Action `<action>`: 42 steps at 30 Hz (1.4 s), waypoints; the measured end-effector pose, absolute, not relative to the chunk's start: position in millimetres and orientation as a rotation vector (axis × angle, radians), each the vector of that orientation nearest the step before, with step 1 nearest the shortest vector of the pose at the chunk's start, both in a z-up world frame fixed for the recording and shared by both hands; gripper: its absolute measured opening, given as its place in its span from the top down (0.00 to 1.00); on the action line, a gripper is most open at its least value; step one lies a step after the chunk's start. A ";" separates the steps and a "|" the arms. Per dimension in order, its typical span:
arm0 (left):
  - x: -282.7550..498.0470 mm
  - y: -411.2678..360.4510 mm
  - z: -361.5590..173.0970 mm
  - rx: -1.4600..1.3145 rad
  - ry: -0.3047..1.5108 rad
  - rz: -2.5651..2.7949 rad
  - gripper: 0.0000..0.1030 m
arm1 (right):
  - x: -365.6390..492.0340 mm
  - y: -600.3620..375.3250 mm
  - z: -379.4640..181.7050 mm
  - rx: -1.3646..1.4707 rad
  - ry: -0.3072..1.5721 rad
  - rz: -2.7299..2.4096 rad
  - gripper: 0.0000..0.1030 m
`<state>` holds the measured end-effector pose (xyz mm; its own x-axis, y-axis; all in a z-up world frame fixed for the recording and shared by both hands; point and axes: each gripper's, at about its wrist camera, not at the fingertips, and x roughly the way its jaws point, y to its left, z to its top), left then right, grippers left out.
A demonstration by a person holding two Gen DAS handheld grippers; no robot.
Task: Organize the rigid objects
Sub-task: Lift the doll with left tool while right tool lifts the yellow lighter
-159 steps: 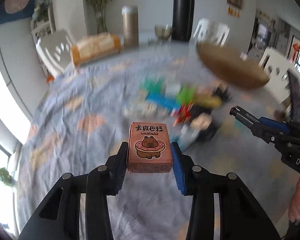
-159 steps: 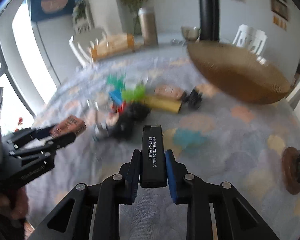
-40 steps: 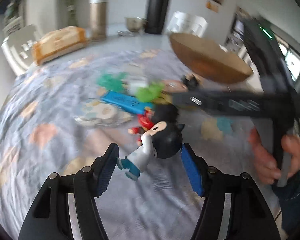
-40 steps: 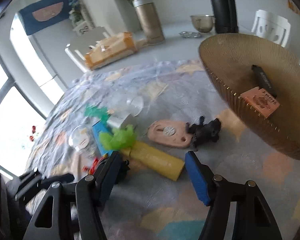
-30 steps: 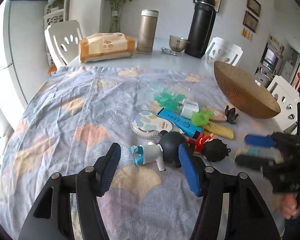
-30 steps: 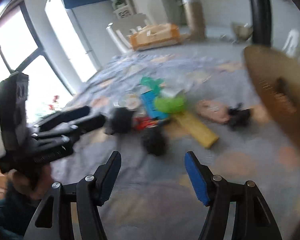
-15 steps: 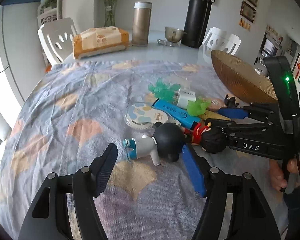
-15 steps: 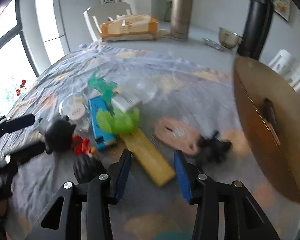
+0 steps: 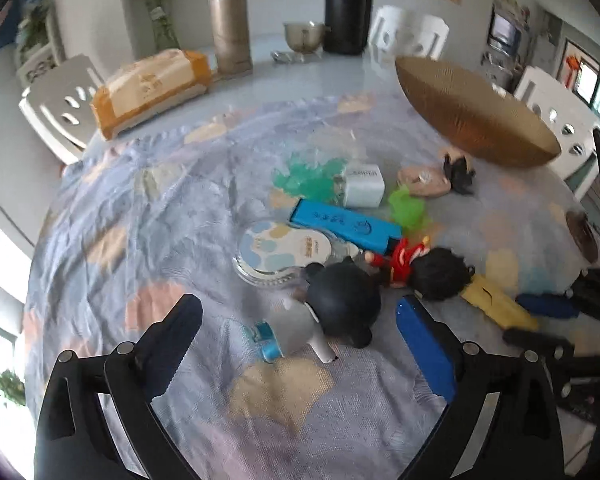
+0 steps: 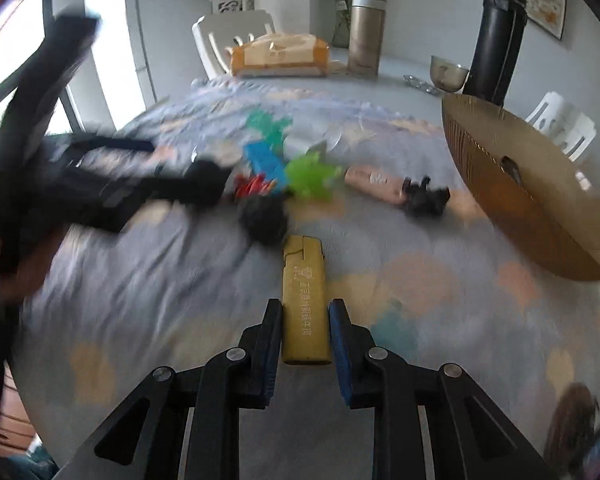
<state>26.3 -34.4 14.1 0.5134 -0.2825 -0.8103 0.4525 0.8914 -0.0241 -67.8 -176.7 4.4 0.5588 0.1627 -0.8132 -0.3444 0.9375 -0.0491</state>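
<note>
My left gripper (image 9: pixel 298 314) is open, its jaws on either side of a black-headed figurine in white (image 9: pixel 328 316) lying on the patterned cloth. My right gripper (image 10: pixel 305 320) is shut on a long yellow box (image 10: pixel 305 300), which also shows in the left wrist view (image 9: pixel 496 304). A second figurine in red with black hair (image 9: pixel 428 268) lies beside the first. A blue box (image 9: pixel 344 224), a round clear case (image 9: pixel 282 250), a white charger (image 9: pixel 362 190), a pink case (image 9: pixel 422 180) and a small black toy (image 10: pixel 424 198) lie further back. The woven bowl (image 10: pixel 532 196) stands at the right.
Green crinkled wrappers (image 9: pixel 308 178) lie among the objects. A tissue pack (image 9: pixel 152 88), a metal flask (image 9: pixel 230 28), a black flask (image 9: pixel 346 4) and a steel bowl (image 9: pixel 304 34) stand at the table's far side. White chairs ring the table.
Both grippers dropped the pink box and black stick into the bowl and returned. My right gripper has closed on the yellow box. My left gripper has moved closer around the black-headed figurine.
</note>
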 end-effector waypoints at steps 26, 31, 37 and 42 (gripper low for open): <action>1.7 -44.1 2.5 0.128 0.942 -0.443 0.56 | -74.9 -168.5 1.7 -0.150 0.906 0.241 0.77; -20.2 -22.6 18.2 0.021 0.858 -0.468 0.56 | -91.8 -210.2 19.0 0.074 0.877 0.299 0.77; -20.9 -11.9 14.4 -0.080 0.830 -0.487 0.56 | -103.6 -245.4 13.0 0.117 0.925 0.219 0.77; -19.0 -9.6 9.0 -0.087 0.882 -0.514 0.55 | -102.7 -227.1 1.8 0.065 0.948 0.197 0.77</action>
<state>-19.0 -9.6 9.0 0.5231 -0.4639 -0.7150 0.3938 0.8755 -0.2799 -102.7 -227.1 1.8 0.5670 0.1960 -0.8001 -0.1394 0.9801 0.1413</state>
